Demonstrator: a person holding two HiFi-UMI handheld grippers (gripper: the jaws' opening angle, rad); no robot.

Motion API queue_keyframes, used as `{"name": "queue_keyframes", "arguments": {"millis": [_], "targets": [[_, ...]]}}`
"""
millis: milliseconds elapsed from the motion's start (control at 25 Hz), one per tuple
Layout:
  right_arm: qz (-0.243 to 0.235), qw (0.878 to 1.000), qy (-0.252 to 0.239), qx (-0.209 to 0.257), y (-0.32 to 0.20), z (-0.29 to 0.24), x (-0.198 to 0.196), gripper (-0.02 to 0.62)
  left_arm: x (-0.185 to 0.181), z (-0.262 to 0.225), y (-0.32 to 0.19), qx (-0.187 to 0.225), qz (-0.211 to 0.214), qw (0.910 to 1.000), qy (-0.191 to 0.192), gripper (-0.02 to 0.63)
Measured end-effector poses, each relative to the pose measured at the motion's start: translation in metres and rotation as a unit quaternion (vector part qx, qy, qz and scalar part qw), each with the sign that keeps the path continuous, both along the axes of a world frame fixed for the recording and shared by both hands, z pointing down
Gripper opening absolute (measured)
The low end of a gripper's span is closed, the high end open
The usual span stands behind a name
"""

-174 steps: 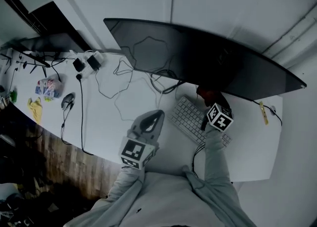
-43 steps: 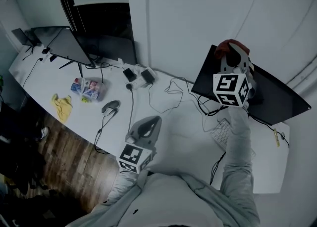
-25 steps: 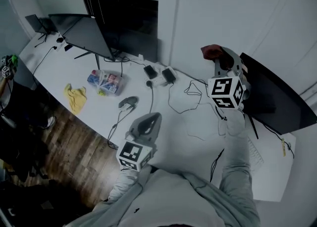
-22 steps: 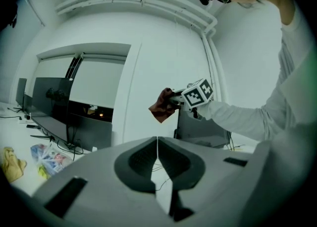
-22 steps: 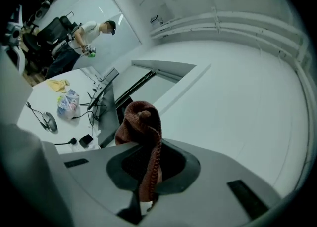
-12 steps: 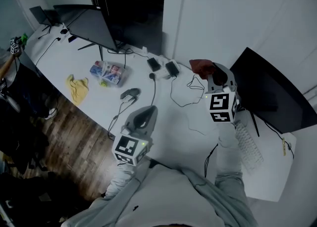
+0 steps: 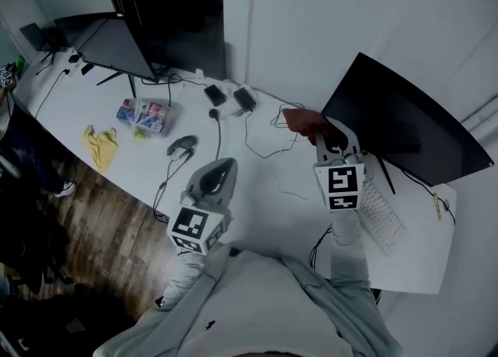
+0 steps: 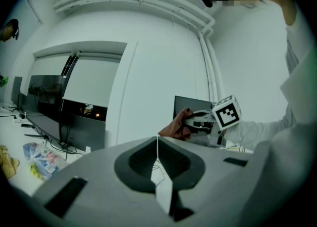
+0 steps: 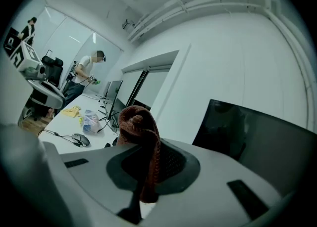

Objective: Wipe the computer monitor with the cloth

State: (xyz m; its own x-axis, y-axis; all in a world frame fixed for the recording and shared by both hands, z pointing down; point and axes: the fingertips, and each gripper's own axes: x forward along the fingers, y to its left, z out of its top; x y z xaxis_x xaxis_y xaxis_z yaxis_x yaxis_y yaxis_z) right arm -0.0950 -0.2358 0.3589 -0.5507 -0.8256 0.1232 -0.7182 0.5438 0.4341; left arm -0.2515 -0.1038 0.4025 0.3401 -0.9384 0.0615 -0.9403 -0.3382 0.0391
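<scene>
"Has the right gripper point(image 7: 317, 136) got the cloth point(image 7: 302, 122)?"

"Pinched tight, near the monitor point(image 7: 405, 126) at its two o'clock. Left gripper point(image 7: 222, 170) closed, empty. I'd press the cloth flat and sweep evenly."

cloth point(image 9: 136, 122) rough, knitted; monitor point(image 7: 397, 126) glossy; desk point(image 7: 264, 209) matt, smooth; floor point(image 7: 101, 215) wood

On my bench point(image 7: 70, 106) lie a mouse point(image 7: 181, 145), a yellow rag point(image 7: 101, 146), a packet point(image 7: 145, 113), two adapters point(image 7: 229, 97) with loose cables point(image 7: 250, 145), and a keyboard point(image 7: 381, 211) to my right.
</scene>
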Motion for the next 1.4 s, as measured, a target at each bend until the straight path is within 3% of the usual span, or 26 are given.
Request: {"name": "queue_keyframes", "arguments": {"millis": [400, 800, 1160, 1400], "targets": [[0.046, 0.996, -0.061, -0.044, 0.049, 0.029, 0.059, 0.034, 0.043, 0.014, -0.017, -0.018, 0.052, 0.9985, 0.008, 0.021], [0.101, 0.978, -0.172, -0.062, 0.083, 0.041, 0.119, 0.035, 0.08, 0.022, -0.029, -0.019, 0.094, 0.9954, 0.001, 0.021], [0.137, 0.973, -0.175, -0.069, 0.099, 0.063, 0.149, 0.035, 0.074, 0.035, -0.035, -0.025, 0.089, 0.9957, 0.001, 0.021], [0.134, 0.974, -0.17, -0.073, 0.102, 0.072, 0.147, 0.035, 0.068, 0.038, -0.035, -0.027, 0.079, 0.9965, 0.001, 0.021]]}}
